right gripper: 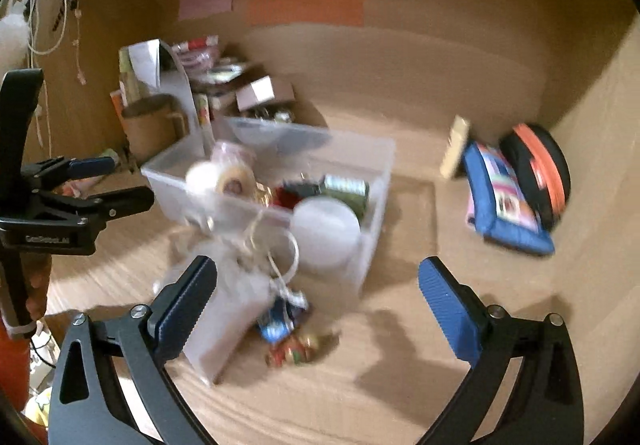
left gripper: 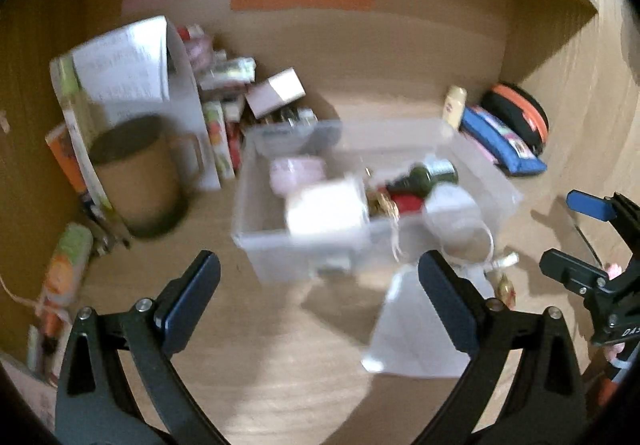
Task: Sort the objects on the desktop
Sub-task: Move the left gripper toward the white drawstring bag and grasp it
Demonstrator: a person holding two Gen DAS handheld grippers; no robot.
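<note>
A clear plastic bin sits mid-desk holding a white tape roll, a dark green bottle, a white round lid and red items. In front of the bin lie a white paper bag with string handles and small colourful wrapped items. My left gripper is open and empty, hovering before the bin; it also shows in the right wrist view. My right gripper is open and empty above the bag and the wrapped items; it also shows in the left wrist view.
A brown mug, papers and books, and small boxes crowd the back left. A blue pouch, a black-and-orange case and a cream tube lie at the back right by the wooden wall.
</note>
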